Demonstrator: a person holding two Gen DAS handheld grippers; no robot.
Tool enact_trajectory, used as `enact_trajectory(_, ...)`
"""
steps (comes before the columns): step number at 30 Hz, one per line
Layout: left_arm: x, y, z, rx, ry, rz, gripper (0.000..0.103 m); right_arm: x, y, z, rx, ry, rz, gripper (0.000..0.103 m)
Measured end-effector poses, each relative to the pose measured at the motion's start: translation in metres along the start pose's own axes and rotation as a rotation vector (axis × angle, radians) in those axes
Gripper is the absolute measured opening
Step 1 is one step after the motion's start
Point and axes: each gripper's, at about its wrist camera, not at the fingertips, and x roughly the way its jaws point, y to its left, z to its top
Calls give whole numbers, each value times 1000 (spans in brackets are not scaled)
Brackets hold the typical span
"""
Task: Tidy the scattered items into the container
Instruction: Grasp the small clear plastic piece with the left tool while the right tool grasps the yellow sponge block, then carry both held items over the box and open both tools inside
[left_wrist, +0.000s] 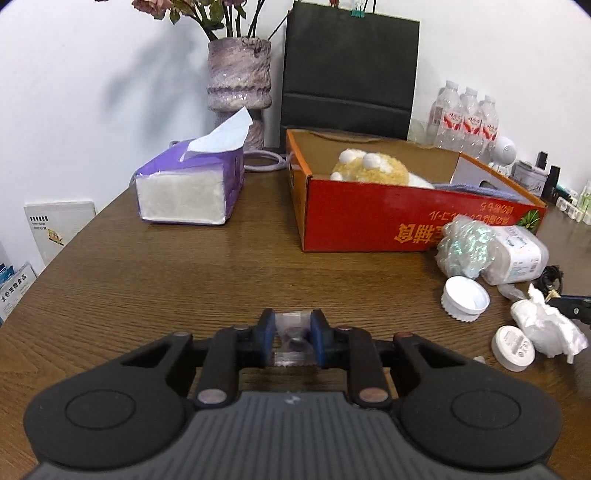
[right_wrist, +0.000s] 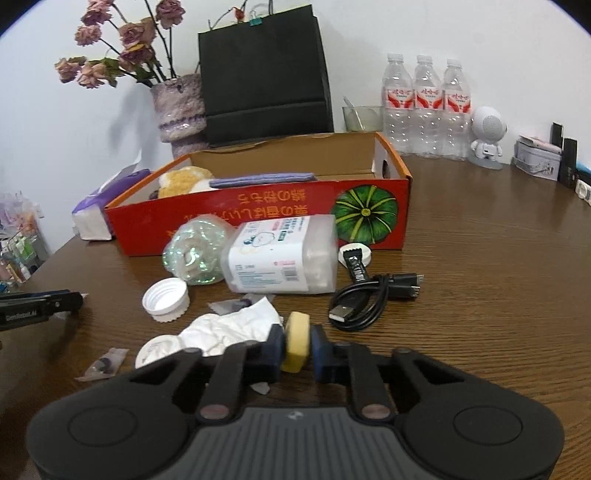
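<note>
- Left tool (left_wrist: 293, 338) clamped on a small clear packet (left_wrist: 293, 341) with dark bits inside; held low over bare counter (left_wrist: 166, 280), well short of the box.
- Right tool (right_wrist: 296, 345) clamped on a yellow sponge round (right_wrist: 296, 341), pinched across its flat faces; low over the clutter at the near edge.
- Another clear packet (right_wrist: 102, 365) flat on the counter, near left of the right tool.
- Crumpled white tissue (right_wrist: 229, 326) just beyond the right tool's left finger; small white lid (right_wrist: 155, 350) touching its near-left side.
- White ribbed cap (right_wrist: 166, 299) open side up, a little farther left.
- Black USB cable (right_wrist: 373, 301) coiled to the right, near the tub.
- Clear tub of cotton pads (right_wrist: 284, 256) on its side, touching a crinkled clear bottle (right_wrist: 195, 251); both lie close against the box's near wall.
- Red cardboard box (right_wrist: 258, 218) open-topped; plush toy (right_wrist: 184, 181) and purple cloth (right_wrist: 262, 179) at its left end, right half seemingly free.
- Best done, by judgement: lift both loads clear above the near wall before crossing; keep grip steady on the soft sponge, light on the packet; release low inside the right half.
- Left approach open across bare wood; tissue pack (left_wrist: 192, 188) stands left of the box, well apart from that path.
- Right approach tighter: tub and bottle under the route, so height first.
- Far side crowded by vase (right_wrist: 181, 107), black bag (right_wrist: 266, 77), water bottles (right_wrist: 424, 107); no overshoot past the far wall.
</note>
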Motion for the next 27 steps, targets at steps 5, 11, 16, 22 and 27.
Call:
enact_trajectory(5, -8, -2, -1, -13, -15, -14, 21, -8, 1, -1, -15, -29, 1, 10)
enact_trajectory(11, -19, -8, 0, -15, -41, -35, 21, -18, -4, 0, -12, -59, 0, 10)
enact_trajectory(16, -29, -19, 13, -5, -90, -66, 21, -27, -8, 6, -4, -95, -4, 10)
enact_trajectory(22, -30, -43, 41, 21, -146, -113, 21, -30, -10, 29, 8, -156, -1, 10)
enact_trajectory(27, -22, -61, 66, 8, -180, -144, 21, -24, -8, 53, 6, -197, 11, 10)
